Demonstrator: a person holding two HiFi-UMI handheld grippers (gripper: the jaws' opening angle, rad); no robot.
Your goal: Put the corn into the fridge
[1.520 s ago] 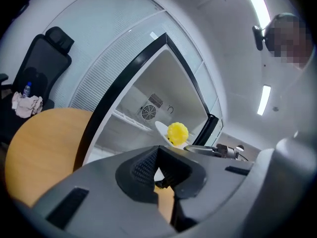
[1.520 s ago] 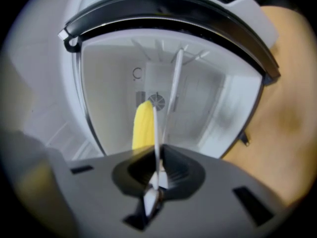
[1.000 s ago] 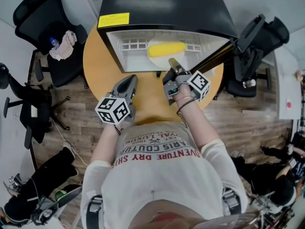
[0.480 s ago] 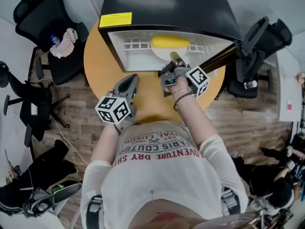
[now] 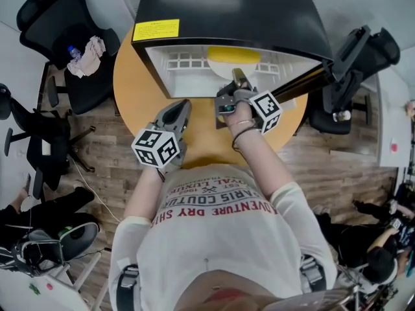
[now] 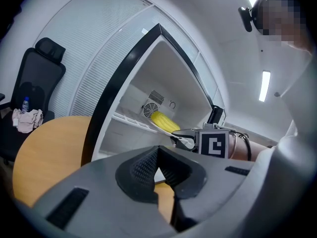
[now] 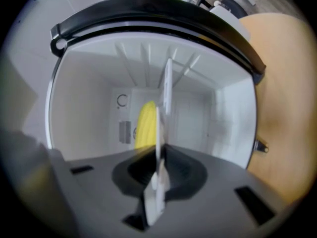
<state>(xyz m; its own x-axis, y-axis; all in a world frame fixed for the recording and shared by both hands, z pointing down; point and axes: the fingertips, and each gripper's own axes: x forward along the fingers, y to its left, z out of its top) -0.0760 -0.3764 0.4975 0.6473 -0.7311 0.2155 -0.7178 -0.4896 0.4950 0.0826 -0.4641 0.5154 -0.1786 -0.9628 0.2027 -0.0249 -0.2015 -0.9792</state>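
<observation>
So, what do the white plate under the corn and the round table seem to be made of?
Plate: probably hard plastic or glazed ceramic. It shows a thin, stiff, plain white edge and stays flat under the corn.
Table: wood or wood-look laminate. The top is an even orange-tan and looks smooth, but the grain is too faint to tell which.

An office-like room is serving as a recording space.

Black swivel office chairs (image 5: 52,18) are standing around a round wooden bench (image 5: 133,86), which is carrying a small black fridge (image 5: 227,8) with its door hanging open. One chair is holding a water bottle (image 5: 74,52) and a crumpled cloth (image 5: 89,49). Wood-plank flooring (image 5: 104,151) is running underneath, with a cable (image 5: 83,179) trailing across it. Pale slatted wall panels (image 6: 94,43) are rising behind the bench, and strip lights (image 6: 264,86) are glowing overhead. A person in dark clothes (image 5: 373,254) is sitting low at the room's edge.
</observation>
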